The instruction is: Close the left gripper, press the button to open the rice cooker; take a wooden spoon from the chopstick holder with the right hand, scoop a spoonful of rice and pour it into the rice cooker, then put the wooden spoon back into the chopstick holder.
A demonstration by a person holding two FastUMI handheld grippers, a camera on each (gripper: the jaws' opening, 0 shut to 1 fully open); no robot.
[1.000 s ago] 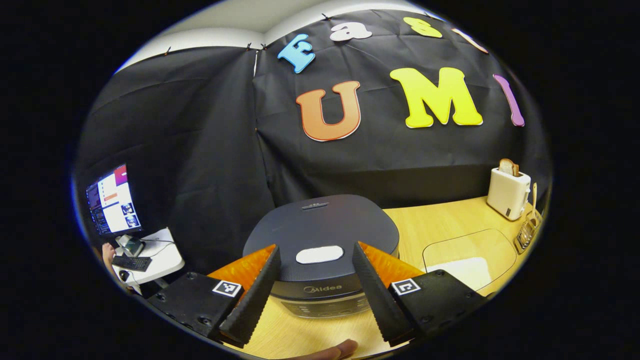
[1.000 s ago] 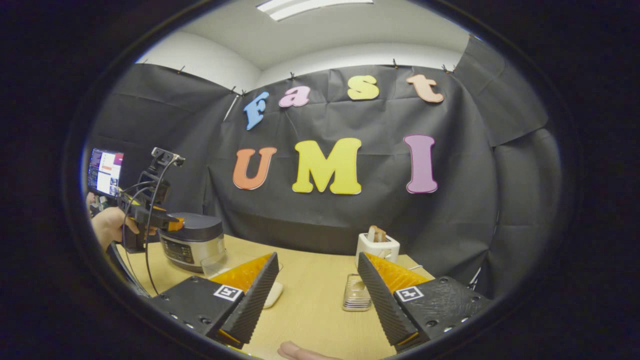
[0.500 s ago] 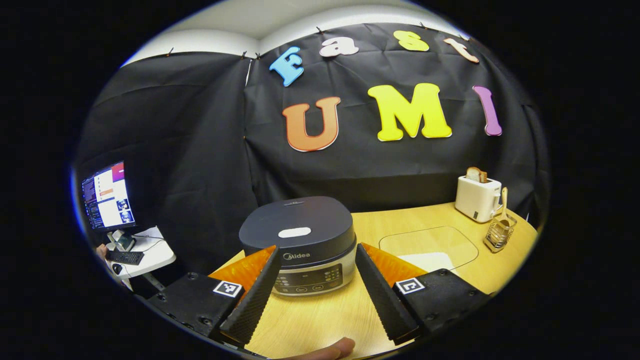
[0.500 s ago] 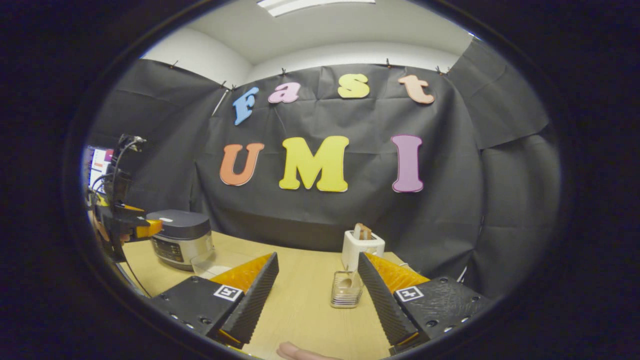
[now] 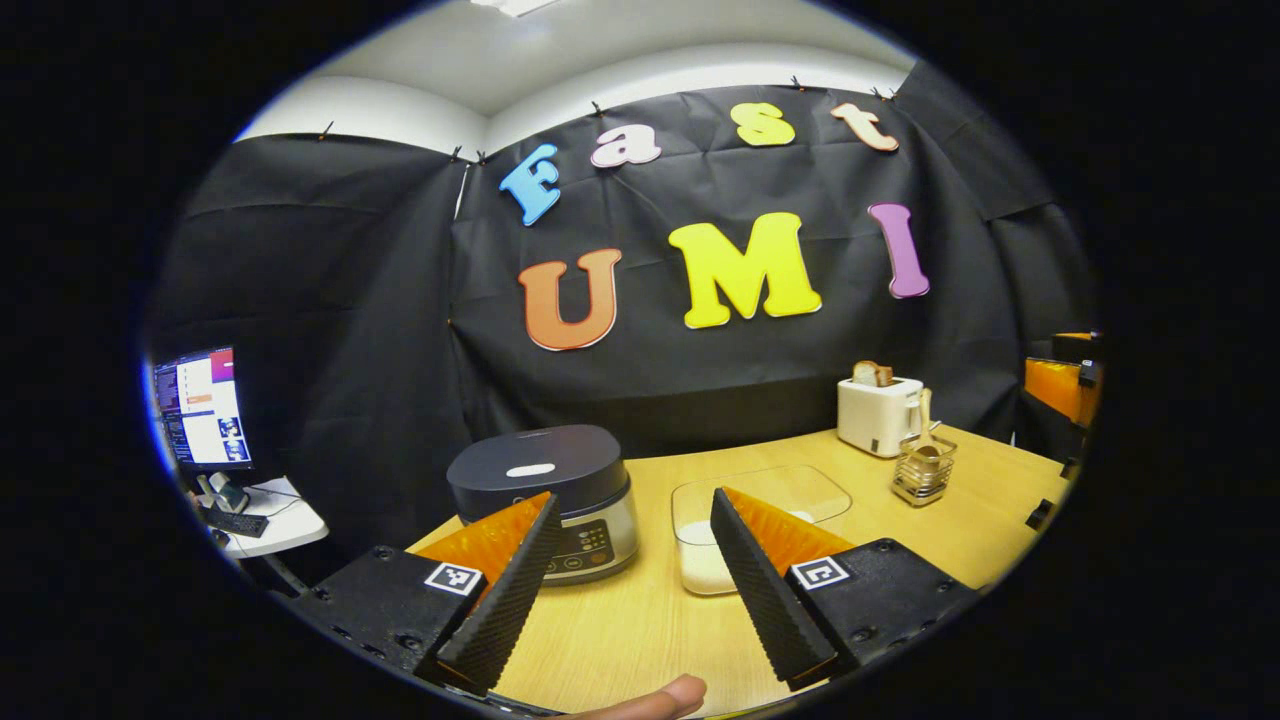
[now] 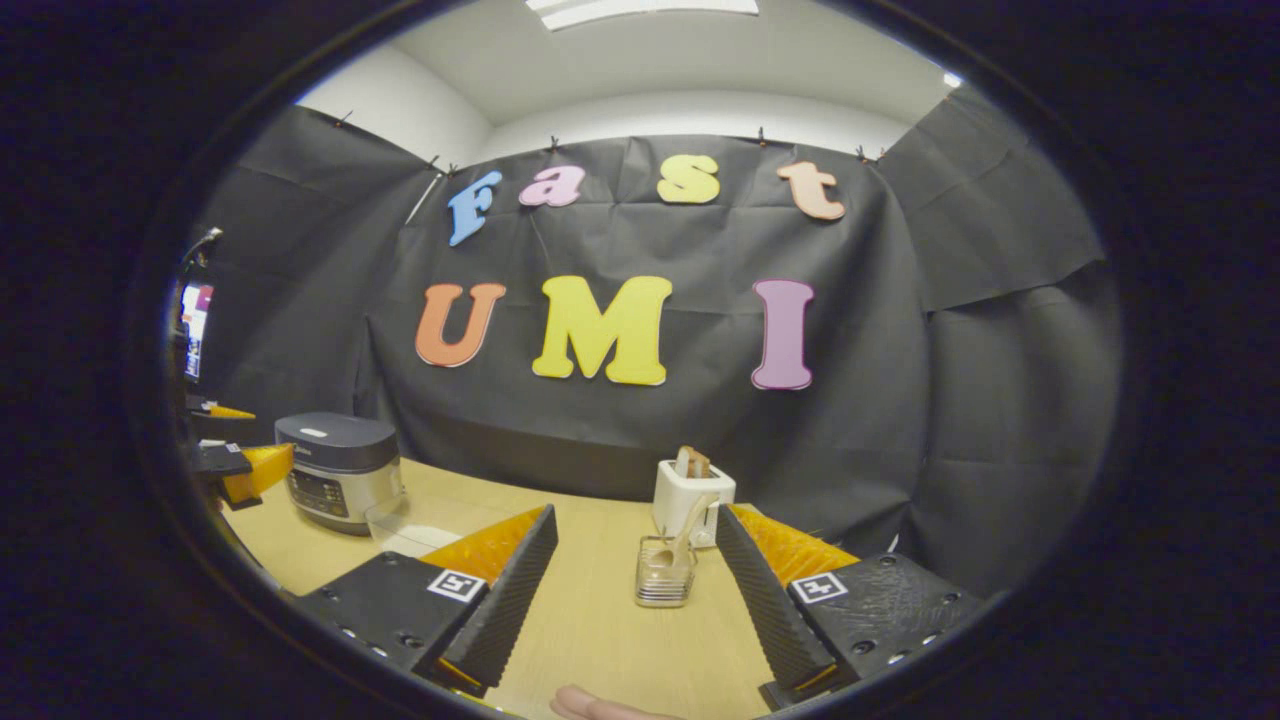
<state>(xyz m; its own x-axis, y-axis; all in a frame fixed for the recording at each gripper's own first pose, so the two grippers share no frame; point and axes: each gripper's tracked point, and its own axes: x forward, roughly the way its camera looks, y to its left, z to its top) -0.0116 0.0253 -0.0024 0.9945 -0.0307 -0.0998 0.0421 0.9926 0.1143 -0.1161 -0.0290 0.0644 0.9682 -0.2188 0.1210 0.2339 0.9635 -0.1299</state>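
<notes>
The left gripper (image 5: 628,575) hung above the near edge of the pale wooden counter (image 5: 640,630), its jaws spread wide with nothing between them, and a fingertip (image 5: 672,697) of the holding hand showed at the bottom of the left gripper view. Ahead and slightly left of it stood the dark-lidded, silver-bodied rice cooker (image 5: 545,498), lid down, with a pale oval button (image 5: 530,470) on top and a control panel on its front. Just beside the cooker's right side sat a clear rectangular container of white rice (image 5: 745,515). Farther back toward the black cloth wall were a cream toaster with a slice of bread in its slot (image 5: 879,412) and, just in front of it, a wire chopstick holder (image 5: 923,472) with the wooden spoon (image 5: 925,430) standing upright in it (bowl end down in the basket). The right gripper (image 6: 632,580) also had its jaws wide apart and empty, hovering over the counter with the chopstick holder (image 6: 665,572) framed between them but well ahead, and the spoon (image 6: 688,525) leaned in it. In the right gripper view the rice cooker (image 6: 338,470) stood far left, with the left gripper (image 6: 240,472) near it. A lit monitor (image 5: 200,408) stood on a small white side table (image 5: 268,505) off the counter's left end.
</notes>
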